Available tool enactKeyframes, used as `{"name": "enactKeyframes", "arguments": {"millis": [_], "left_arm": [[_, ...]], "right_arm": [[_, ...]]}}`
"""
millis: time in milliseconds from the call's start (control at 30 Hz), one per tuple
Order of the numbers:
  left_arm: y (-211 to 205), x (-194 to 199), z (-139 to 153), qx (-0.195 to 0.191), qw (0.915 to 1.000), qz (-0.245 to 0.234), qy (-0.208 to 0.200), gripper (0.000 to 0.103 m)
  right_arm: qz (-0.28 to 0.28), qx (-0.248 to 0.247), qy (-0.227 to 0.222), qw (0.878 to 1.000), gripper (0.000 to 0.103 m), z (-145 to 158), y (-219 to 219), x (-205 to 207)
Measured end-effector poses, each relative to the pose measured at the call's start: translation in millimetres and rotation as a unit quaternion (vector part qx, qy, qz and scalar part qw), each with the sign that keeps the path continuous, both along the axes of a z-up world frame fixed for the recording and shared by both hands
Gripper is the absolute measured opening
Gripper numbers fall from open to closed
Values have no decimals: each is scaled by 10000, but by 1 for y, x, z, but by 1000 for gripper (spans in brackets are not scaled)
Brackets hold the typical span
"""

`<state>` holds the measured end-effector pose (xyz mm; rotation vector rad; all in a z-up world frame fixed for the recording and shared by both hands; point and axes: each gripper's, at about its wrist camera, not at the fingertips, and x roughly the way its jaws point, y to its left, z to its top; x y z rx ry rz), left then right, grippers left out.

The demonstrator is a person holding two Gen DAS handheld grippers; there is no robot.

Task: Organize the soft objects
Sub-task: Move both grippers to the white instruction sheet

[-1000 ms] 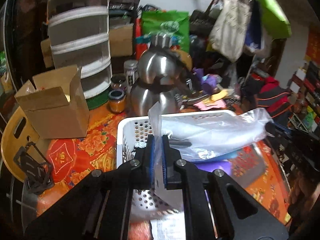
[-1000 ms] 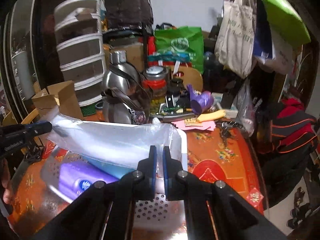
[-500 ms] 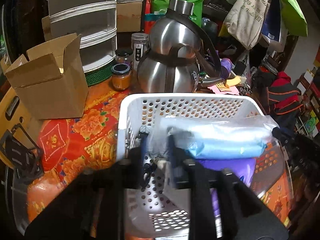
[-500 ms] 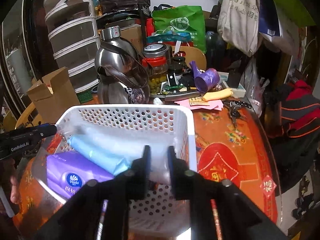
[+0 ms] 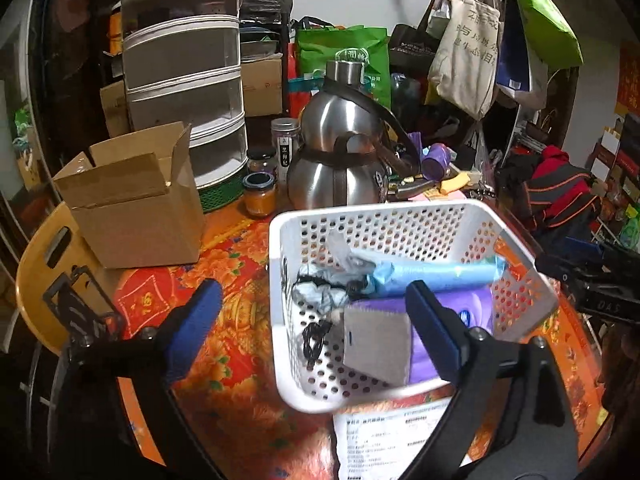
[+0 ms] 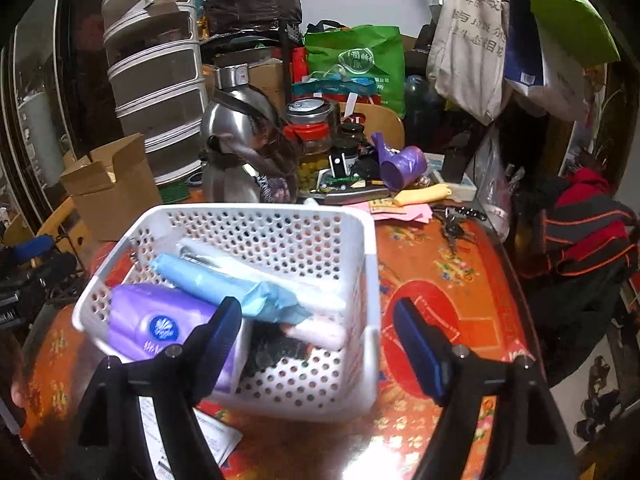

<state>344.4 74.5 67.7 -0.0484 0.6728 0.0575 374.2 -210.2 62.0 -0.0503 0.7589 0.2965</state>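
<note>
White basket (image 5: 280,240) holds blue bag (image 5: 436,276), purple tissue pack (image 6: 160,320) | our left gripper (image 5: 316,324), right gripper (image 6: 320,320): jaws just opened, apart, empty

The basket (image 5: 384,216) stands open at the top, though packs fill much of its floor. To its left, bare worktop (image 5: 224,320) leaves room as far as the cardboard box (image 5: 132,208). Behind it the steel kettle (image 5: 340,160) and jars (image 5: 260,194) crowd close. To its right, worktop (image 6: 432,280) lies free up to the keys (image 6: 456,224).
</note>
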Motion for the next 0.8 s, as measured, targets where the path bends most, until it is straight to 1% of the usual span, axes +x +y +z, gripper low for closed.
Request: {"name": "enactKeyframes", "arguments": {"millis": [100,200,233,300,333,433,500,600,667,733,767,800], "left_arm": [[-7,-21,-10,232,9994,115,209,92],[-15,-55,-26,129,9994,-107,287,92],[-17,-68,-34,73,9993,-183,316,92],[-19,-86,-52,-24,9987,-255,443,92],[-19,-93,-64,-108,9980,-274,564,92],[-17,-100,-103,-449,9936,-344,976,92],[-18,-98,-124,-544,9907,-346,1198,92],[-19,-95,-136,-556,9895,-364,1285,92],[-20,-94,-140,-605,9884,-425,1323,92],[-23,-93,-144,-616,9876,-508,1353,87],[-25,-91,-147,-617,9870,-530,1387,79],[-26,-89,-150,-633,9862,-554,1425,70]], "right_arm": [[167,259,44,9995,78,-5,-4,-23],[102,333,68,9994,80,-18,-10,-52],[97,377,83,9992,83,-26,-14,-64],[163,520,143,9984,87,-41,-18,-81],[209,617,250,9976,87,-53,-20,-89],[285,785,739,9938,87,-90,-20,-103],[394,764,953,9917,87,-106,-15,-104],[608,871,1104,9882,87,-123,-5,-108],[722,835,1140,9873,82,-129,5,-110],[866,754,1182,9863,65,-133,15,-111],[941,709,1225,9854,59,-136,20,-111],[999,660,1279,9845,46,-139,26,-111]]}}
